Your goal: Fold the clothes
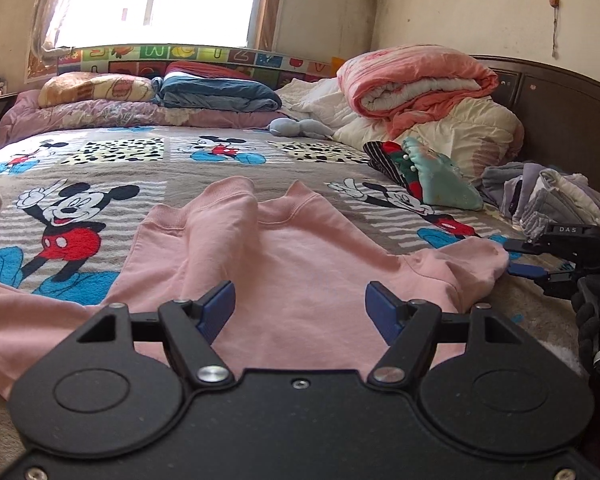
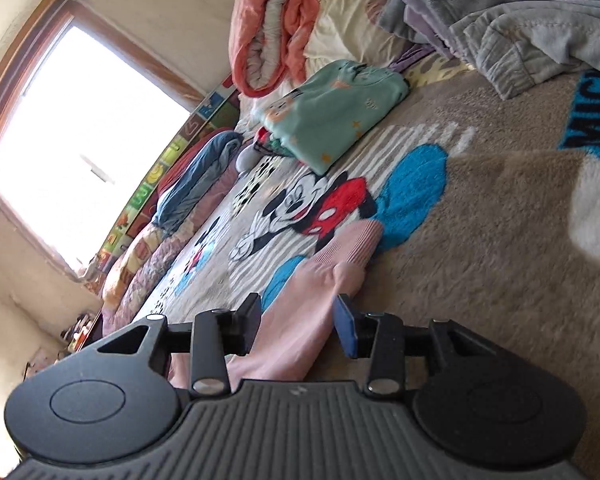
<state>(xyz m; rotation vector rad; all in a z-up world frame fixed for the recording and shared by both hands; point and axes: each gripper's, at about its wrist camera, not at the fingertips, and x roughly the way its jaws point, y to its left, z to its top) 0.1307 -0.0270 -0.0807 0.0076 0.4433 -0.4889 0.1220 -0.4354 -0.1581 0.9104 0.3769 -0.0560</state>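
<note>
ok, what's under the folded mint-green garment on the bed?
A red, green and dark striped garment pokes out beneath the folded mint-green garment; under both lies the cartoon-mouse bedspread. How many pieces that pile holds is hidden by the top piece.

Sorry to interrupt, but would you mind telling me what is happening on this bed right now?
A person holding two claws is folding a pink sweatshirt spread on the cartoon blanket. The left claw hangs open over the sweatshirt's body, gripping nothing. The right claw sits at a sleeve, which lies between its parted jaws without being pinched. A folded green garment and a grey clothes pile lie nearby.
</note>
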